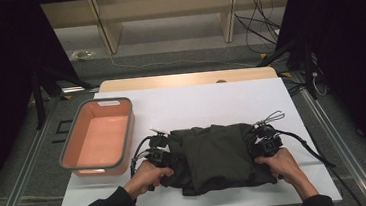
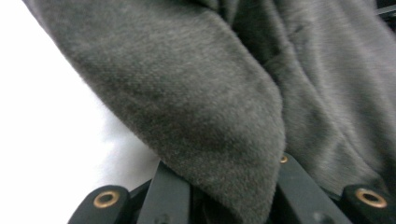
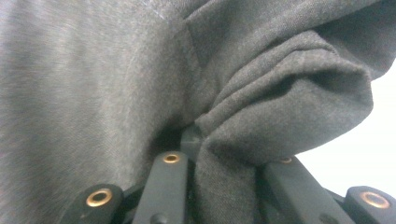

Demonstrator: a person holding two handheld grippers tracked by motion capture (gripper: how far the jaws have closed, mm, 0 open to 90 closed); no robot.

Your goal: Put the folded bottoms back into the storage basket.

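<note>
Dark grey garment (image 1: 215, 155), soft knit fabric, folded into a rumpled rectangular bundle, lies flat on the white bench (image 1: 196, 102) near its front edge, both side edges bunched.

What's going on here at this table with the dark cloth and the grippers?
A person is folding a dark grey garment on a white table, with a two-jaw gripper in each hand. The left gripper has cloth between its jaws at the garment's left side, and the right gripper pinches a bunched fold at its right side. The garment lies in a compact, roughly folded bundle. An orange bin sits to its left with nothing in it.
</note>
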